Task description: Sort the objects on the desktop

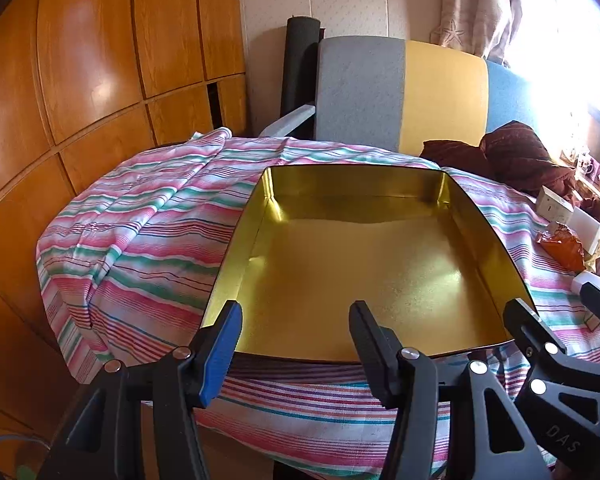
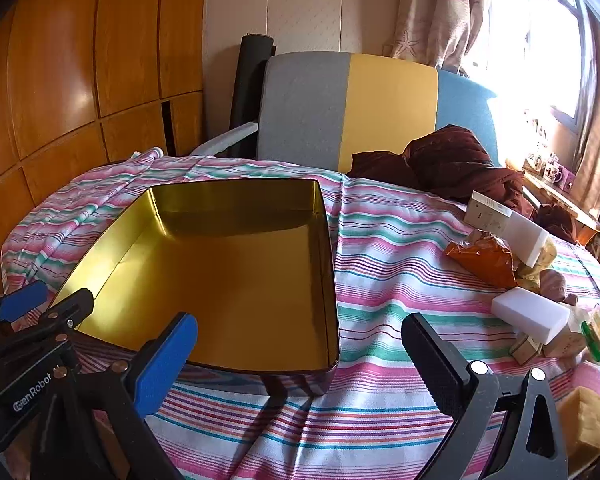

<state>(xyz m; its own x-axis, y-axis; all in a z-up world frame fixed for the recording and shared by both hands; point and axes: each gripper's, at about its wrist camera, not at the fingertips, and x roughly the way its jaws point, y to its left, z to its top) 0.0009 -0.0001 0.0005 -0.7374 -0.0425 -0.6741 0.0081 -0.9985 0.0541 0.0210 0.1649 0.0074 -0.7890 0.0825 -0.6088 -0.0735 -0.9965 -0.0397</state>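
An empty gold tin box [image 1: 360, 272] [image 2: 228, 272] lies open on the striped tablecloth [image 2: 384, 240]. My left gripper [image 1: 296, 332] is open at the box's near rim, with nothing between its fingers. My right gripper [image 2: 300, 356] is open too, hovering over the box's near right corner and holding nothing. To the right lies a pile of items: an orange packet [image 2: 484, 258] [image 1: 562, 246], a white carton [image 2: 496, 216], a white sponge block [image 2: 528, 316], small cardboard boxes [image 2: 540, 344] and a yellow sponge [image 2: 584, 420]. Each gripper shows in the other's view, left gripper [image 2: 48, 296] and right gripper [image 1: 560, 304].
Behind the table stands a chair [image 2: 340, 108] with a grey, yellow and blue back. A brown cloth bundle [image 2: 452, 164] rests at the table's far right. A wooden wardrobe [image 1: 80, 80] fills the left. The table edge drops off at the near left.
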